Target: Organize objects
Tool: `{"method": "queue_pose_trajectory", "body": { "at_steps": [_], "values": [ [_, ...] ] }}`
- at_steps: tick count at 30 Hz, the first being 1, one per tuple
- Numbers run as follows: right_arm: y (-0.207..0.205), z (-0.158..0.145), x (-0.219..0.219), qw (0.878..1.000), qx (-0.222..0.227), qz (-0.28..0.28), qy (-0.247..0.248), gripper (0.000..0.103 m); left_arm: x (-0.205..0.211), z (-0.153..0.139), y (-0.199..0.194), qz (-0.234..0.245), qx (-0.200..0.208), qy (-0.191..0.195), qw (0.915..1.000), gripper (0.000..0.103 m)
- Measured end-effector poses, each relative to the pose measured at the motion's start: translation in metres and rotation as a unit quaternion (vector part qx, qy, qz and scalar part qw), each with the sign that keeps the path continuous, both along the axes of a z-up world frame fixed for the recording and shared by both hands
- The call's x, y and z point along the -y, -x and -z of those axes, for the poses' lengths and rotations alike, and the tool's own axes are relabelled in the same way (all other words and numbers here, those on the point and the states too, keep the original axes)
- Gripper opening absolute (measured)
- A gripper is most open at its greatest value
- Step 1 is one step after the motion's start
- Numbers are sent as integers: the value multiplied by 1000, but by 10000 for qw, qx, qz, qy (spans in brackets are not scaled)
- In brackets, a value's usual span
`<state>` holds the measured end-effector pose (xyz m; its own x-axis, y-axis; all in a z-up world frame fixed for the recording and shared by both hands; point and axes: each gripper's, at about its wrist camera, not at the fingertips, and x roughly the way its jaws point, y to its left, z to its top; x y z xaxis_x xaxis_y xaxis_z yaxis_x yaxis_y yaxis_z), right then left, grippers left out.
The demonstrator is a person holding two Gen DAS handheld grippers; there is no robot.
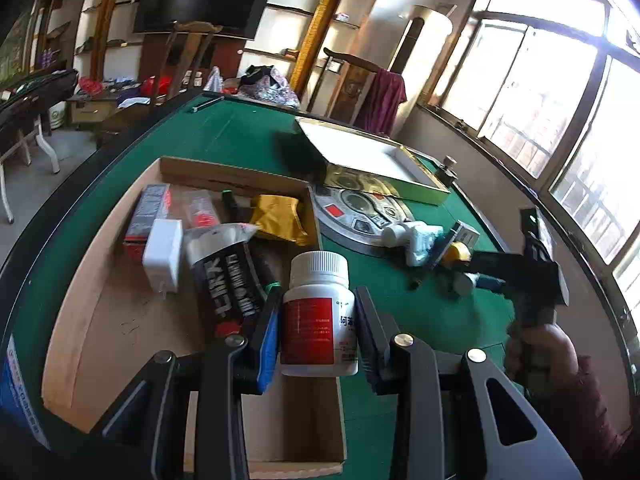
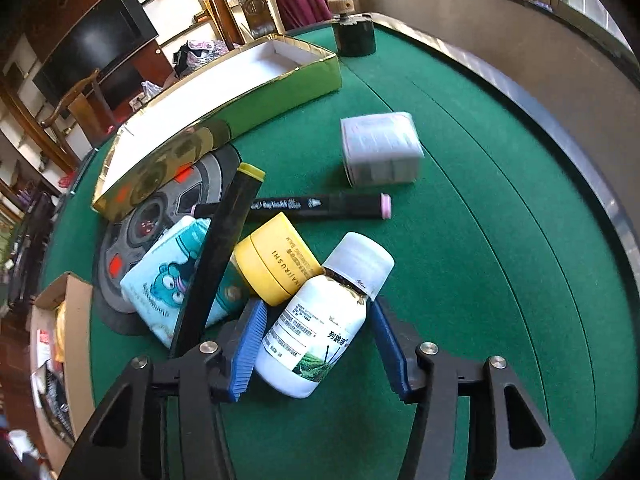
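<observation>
Your left hand-held gripper (image 1: 318,330) clamps the red-labelled bottle (image 1: 318,316) upright over the cardboard box (image 1: 100,320), positioned for sorting with the items inside. Your right hand-held gripper (image 2: 316,344) straddles the green-labelled bottle (image 2: 320,320) lying on the bench (image 2: 480,240), jaws apparently not yet closed.

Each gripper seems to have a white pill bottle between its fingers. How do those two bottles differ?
The red-label bottle stands upright, clamped in the left gripper above the cardboard box; the green-label bottle lies tilted on the green table, against the yellow jar. The right gripper straddles it with a gap on one side. Both are white with ribbed white caps.
</observation>
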<state>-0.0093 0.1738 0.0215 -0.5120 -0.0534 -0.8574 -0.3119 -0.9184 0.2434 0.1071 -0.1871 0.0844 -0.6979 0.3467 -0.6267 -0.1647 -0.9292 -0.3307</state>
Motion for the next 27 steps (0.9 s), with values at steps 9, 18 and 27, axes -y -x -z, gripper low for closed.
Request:
{"method": "queue_pose_trajectory", "body": {
  "at_steps": [9,18,27],
  "values": [
    [-33,4,-16,9893,-170,-212,1432,58,23,2,-8,-299,78,-110,9995,33],
    [-45,-17,20,9768,-420,-870,1909,58,55,7,-19,-758,121,-2,9971,33],
    [-49,-32,47,9628,-742,-1450,2158,58,73,14,-25,-895,183,-126,9957,33]
  ]
}}
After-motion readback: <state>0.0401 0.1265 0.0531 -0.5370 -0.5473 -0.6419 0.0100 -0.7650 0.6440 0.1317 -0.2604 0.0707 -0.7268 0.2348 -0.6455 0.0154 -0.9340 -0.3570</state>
